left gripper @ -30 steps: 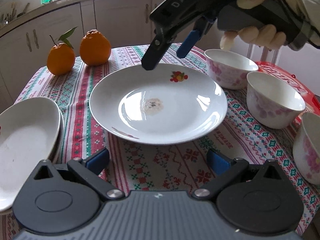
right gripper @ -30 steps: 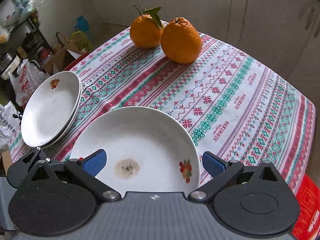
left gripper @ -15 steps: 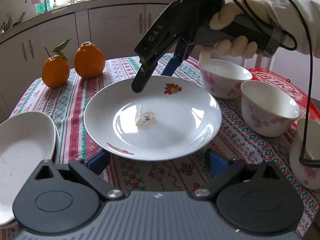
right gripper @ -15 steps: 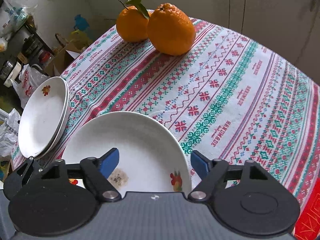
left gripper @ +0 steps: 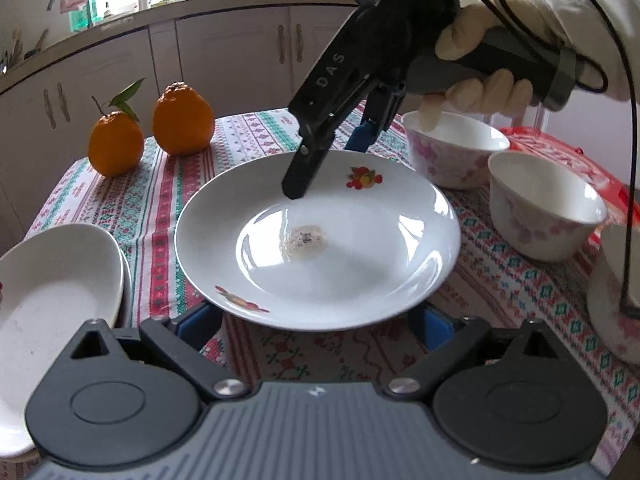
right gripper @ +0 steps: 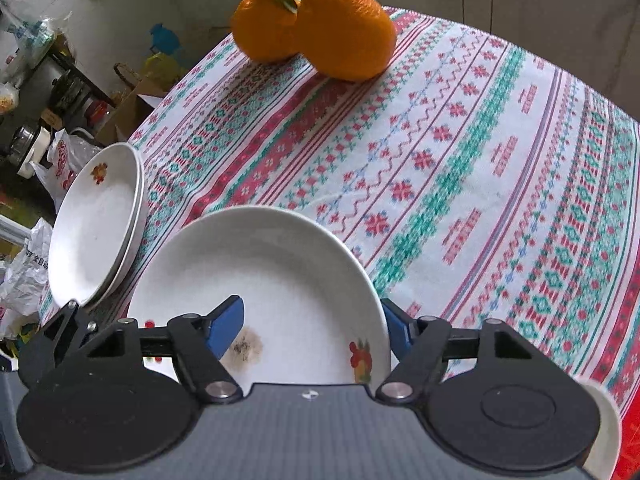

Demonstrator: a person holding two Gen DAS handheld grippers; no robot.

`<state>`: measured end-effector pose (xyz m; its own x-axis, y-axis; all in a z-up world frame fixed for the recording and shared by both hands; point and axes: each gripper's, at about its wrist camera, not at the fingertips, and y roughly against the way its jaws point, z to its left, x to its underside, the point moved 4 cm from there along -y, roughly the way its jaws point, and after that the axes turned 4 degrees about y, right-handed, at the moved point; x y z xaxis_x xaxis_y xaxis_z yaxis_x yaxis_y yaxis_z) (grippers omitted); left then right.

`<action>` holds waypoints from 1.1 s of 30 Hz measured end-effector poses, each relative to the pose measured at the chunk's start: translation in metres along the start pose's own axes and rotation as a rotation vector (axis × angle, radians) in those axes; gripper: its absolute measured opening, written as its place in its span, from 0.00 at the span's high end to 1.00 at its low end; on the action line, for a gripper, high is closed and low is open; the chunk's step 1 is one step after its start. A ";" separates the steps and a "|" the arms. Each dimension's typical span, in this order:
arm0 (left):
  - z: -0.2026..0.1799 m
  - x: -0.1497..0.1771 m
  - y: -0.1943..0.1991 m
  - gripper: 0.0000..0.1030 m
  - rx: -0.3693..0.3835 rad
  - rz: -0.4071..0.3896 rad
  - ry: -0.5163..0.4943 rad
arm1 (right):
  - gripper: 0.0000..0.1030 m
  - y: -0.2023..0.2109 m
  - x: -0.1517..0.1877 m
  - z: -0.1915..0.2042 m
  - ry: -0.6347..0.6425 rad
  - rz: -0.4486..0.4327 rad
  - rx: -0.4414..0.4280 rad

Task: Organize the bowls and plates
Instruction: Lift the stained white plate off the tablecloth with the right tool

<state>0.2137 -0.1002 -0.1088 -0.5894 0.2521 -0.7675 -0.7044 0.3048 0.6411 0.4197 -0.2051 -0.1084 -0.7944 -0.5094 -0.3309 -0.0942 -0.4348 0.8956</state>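
Both claws work the round white ceramic plate with fruit decals at the middle of my patterned red-and-green tablecloth. Closing, my right claw straddles its far rim, one blue pad inside the dish and one outside, not yet pressing. My left claw spreads wide at the near rim, narrowing slightly, beside stacked white plates and floral bowls.

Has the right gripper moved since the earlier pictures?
Yes. In the left wrist view the right gripper has come down toward the plate, lower against the cabinets; its jaws are closing astride the plate's rim.
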 end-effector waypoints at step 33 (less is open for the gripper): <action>0.011 -0.003 0.049 0.04 0.048 -0.008 -0.046 | 0.21 0.038 0.006 0.043 -0.008 -0.081 -0.039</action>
<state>0.1854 -0.0755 -0.0746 -0.5639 0.2910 -0.7728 -0.6886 0.3509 0.6346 0.3858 -0.1924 -0.0639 -0.7899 -0.4656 -0.3991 -0.1347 -0.5032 0.8536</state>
